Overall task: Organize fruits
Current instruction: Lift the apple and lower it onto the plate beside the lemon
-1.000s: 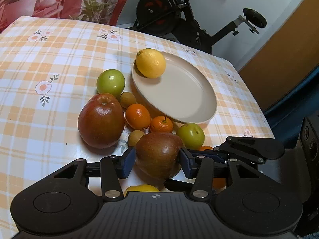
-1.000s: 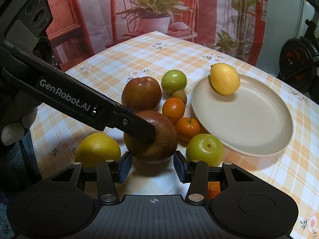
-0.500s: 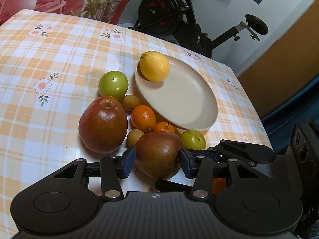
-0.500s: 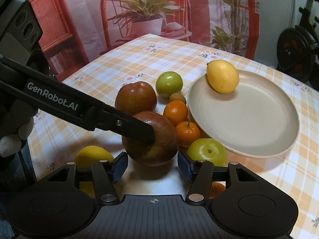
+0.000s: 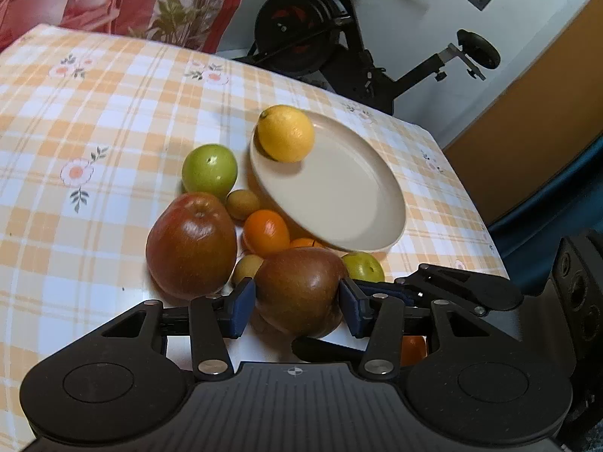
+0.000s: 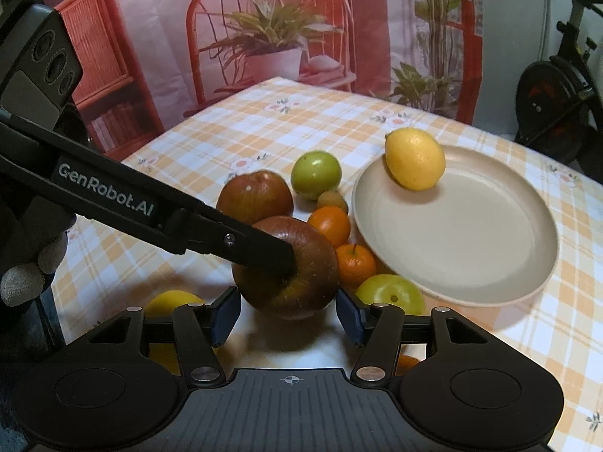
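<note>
A dark red-brown apple (image 5: 297,290) sits between the blue pads of my left gripper (image 5: 296,309), which is shut on it. In the right wrist view the same apple (image 6: 290,267) lies just ahead of my right gripper (image 6: 287,318), whose jaws stand open on either side of its near edge without pressing. A left gripper finger (image 6: 260,246) reaches across onto the apple. A lemon (image 5: 286,137) rests at the far rim of the beige plate (image 5: 339,196). Whether the apple is off the cloth I cannot tell.
Around the held apple lie a second red apple (image 5: 190,245), two green apples (image 5: 209,169) (image 5: 363,265), oranges (image 5: 265,231), small brown fruits (image 5: 243,203) and a yellow fruit (image 6: 169,301). The checked tablecloth (image 5: 94,113) ends at the right. An exercise bike (image 5: 339,37) stands behind.
The right gripper's jaws have spread a little wider around the apple. The left gripper keeps its hold on it, and both hands have barely moved.
</note>
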Motion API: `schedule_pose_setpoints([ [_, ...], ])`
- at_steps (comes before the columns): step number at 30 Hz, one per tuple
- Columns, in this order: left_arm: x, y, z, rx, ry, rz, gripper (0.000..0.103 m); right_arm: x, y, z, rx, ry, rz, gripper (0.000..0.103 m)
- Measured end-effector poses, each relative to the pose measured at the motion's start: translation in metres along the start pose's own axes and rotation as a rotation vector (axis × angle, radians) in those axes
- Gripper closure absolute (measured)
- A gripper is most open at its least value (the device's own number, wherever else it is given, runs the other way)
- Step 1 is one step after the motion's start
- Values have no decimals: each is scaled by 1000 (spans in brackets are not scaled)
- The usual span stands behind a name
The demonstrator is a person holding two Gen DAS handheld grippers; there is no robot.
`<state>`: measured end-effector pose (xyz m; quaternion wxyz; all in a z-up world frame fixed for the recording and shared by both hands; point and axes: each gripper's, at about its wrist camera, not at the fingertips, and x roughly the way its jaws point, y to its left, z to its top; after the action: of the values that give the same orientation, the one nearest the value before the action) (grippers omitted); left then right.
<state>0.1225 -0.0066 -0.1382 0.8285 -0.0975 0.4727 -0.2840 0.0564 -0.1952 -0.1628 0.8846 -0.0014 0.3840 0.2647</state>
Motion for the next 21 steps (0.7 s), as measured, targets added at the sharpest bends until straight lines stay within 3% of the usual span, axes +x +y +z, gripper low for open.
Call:
schedule_pose_setpoints([
  [13,-4,-24,24,88,-47,-2,53,-22,-12,19,-20,-73,-54,51],
  [21,8,-27,49,87,-55,-21,53,-21,-32,39,-23,-76,-81,51],
])
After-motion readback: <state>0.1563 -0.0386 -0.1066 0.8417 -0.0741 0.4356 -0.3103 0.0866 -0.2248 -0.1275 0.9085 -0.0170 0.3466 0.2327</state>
